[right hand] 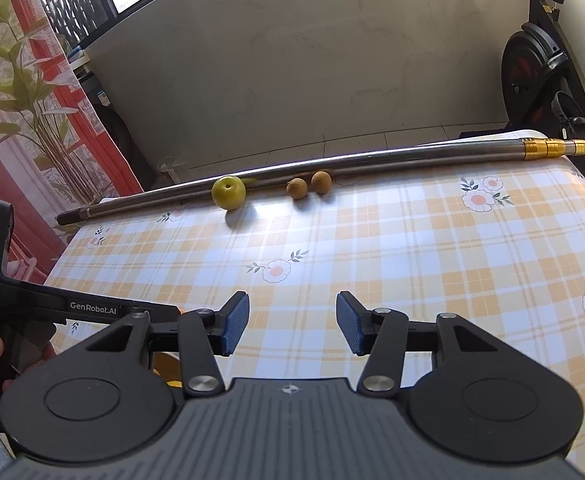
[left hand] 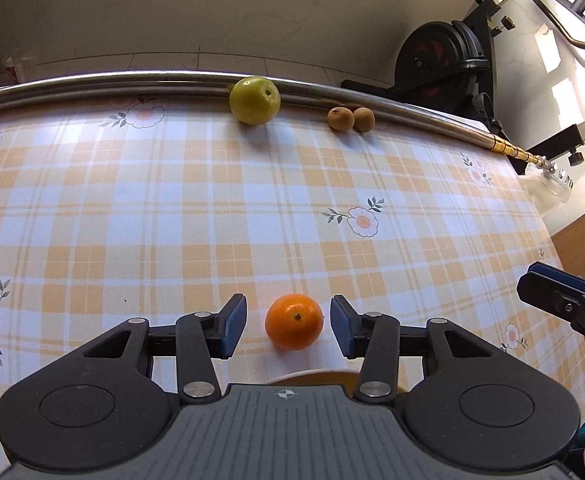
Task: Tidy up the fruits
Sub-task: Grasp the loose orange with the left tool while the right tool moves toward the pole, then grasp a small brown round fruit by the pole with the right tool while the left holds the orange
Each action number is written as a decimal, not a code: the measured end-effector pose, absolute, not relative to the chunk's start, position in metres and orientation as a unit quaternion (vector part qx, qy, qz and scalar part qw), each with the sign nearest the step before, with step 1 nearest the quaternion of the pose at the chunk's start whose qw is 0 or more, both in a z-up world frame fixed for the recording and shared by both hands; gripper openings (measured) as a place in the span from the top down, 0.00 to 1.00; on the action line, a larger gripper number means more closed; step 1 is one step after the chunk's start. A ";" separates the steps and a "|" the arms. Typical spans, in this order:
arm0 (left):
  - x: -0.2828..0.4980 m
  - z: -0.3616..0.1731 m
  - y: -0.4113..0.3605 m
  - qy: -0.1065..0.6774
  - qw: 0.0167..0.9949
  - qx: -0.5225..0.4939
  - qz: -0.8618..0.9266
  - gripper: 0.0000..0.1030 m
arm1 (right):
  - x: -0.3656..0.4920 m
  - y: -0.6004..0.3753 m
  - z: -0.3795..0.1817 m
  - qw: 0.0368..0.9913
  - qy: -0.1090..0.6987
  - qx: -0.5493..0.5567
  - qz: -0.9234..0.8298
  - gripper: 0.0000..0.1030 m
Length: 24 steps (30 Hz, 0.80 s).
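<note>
A small orange lies on the checked tablecloth between the blue pads of my left gripper. Those jaws are open, with a gap on each side of the fruit. At the far edge sit a green round fruit and two small brown fruits, resting against a metal pole. My right gripper hovers open over bare cloth with nothing between its pads. One of its fingers shows at the right edge of the left wrist view.
A pale yellowish round rim peeks out under the left gripper's body. The table drops off at the right edge. An exercise bike stands beyond the table, and a plant and curtain stand at the left.
</note>
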State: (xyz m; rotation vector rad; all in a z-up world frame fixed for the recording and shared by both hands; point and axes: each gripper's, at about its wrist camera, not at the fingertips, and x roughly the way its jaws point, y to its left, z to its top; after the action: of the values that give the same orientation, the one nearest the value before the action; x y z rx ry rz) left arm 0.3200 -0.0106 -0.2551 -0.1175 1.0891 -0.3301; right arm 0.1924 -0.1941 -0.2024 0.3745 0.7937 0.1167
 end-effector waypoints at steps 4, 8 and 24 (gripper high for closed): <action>0.326 -0.263 -0.018 0.524 0.836 -0.051 -0.156 0.53 | 0.196 -0.200 -0.207 0.900 0.391 0.182 0.055 0.48; 0.324 -0.271 -0.023 0.531 0.831 -0.041 -0.159 0.53 | 0.199 -0.201 -0.207 0.900 0.393 0.179 0.056 0.48; 0.317 -0.258 0.012 0.506 0.845 -0.100 -0.140 0.64 | 0.225 -0.205 -0.200 0.913 0.373 0.151 0.066 0.48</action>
State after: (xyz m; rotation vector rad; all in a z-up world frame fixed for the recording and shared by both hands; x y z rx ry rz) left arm 0.3169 0.0123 -0.2583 -0.2109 1.0673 -0.2949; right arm 0.2251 -0.2050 -0.1995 0.3115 0.7689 0.1353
